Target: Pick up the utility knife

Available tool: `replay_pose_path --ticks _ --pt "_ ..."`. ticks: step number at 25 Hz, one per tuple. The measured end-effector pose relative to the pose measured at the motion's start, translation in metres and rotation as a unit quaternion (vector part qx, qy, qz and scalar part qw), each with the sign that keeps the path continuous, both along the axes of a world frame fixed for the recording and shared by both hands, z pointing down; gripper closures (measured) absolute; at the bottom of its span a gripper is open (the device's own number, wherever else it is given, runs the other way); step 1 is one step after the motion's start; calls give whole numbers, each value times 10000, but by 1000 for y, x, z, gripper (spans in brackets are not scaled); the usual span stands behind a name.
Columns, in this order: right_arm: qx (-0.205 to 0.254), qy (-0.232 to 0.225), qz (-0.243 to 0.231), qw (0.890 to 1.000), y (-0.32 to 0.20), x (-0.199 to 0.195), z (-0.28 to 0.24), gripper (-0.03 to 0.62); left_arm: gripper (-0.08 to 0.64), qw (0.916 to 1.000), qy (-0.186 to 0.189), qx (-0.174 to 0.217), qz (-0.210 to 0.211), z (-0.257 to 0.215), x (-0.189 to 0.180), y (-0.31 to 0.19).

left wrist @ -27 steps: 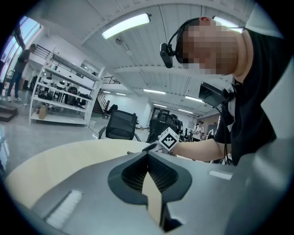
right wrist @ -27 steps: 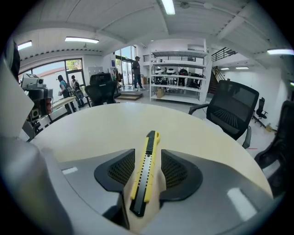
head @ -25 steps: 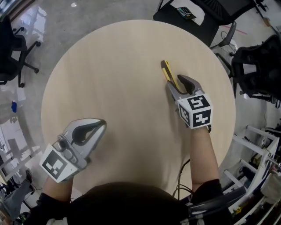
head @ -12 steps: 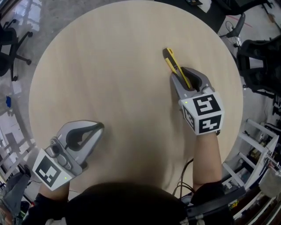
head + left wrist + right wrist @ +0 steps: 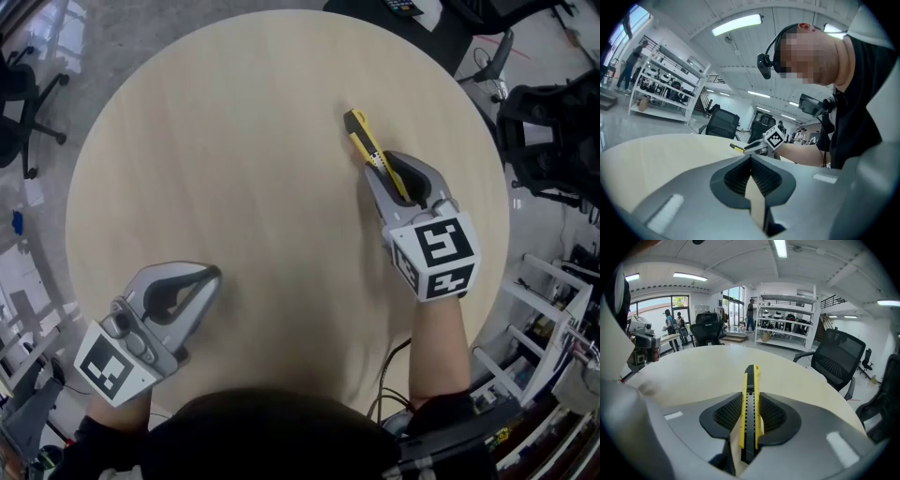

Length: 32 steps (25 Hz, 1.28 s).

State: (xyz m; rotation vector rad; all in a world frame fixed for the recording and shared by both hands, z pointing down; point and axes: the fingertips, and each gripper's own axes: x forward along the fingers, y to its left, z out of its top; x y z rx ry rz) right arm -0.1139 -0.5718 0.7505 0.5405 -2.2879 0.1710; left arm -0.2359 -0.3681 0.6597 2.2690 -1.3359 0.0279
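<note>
The utility knife [image 5: 361,139], yellow and black, sticks out of my right gripper [image 5: 382,165] over the right half of the round wooden table [image 5: 234,141]. In the right gripper view the knife [image 5: 750,378] runs straight along the middle of the right gripper [image 5: 750,399], and both pads press on its sides. These jaws have just been closing with the knife between them. My left gripper [image 5: 208,277] rests near the table's front left, shut on nothing, its tips together [image 5: 751,158]. The left gripper view shows the knife [image 5: 737,147] and right gripper [image 5: 757,146] far off.
Black office chairs stand round the table at the left [image 5: 19,103] and the right [image 5: 544,141]. A white frame [image 5: 562,309] sits at the right edge. Another chair [image 5: 836,357] and a shelf rack [image 5: 787,329] lie beyond the table.
The right gripper's jaws have closed round the knife, which lay between open jaws a second ago. The left gripper has hardly moved.
</note>
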Motion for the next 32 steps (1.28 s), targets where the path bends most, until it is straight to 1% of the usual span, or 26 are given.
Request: replay_pose_path --ticks 3,9,14,19,26,29,32 --pt "18 -113 48 9999 10 9 -26 462 563 9999 9 94 -39 -20 3 7" --pt "230 -268 151 9993 30 28 -91 462 563 9990 -110 419 -90 -71 8 21" --pt "325 -335 186 9987 61 41 -142 462 563 9978 -153 625 -165 -123 12 48" --pt "647 -449 91 9969 93 48 -207 462 563 9948 -274 962 -213 -181 11 78" --pt "905 -749 115 9930 150 65 -295 462 563 9887 -409 1421 -239 -257 16 136" --pt "910 -923 152 9914 178 78 -324 462 563 9861 -400 1577 -350 -286 17 164" --pt "899 -1106 180 9896 206 88 -350 460 563 9839 -440 1681 -409 -305 10 195"
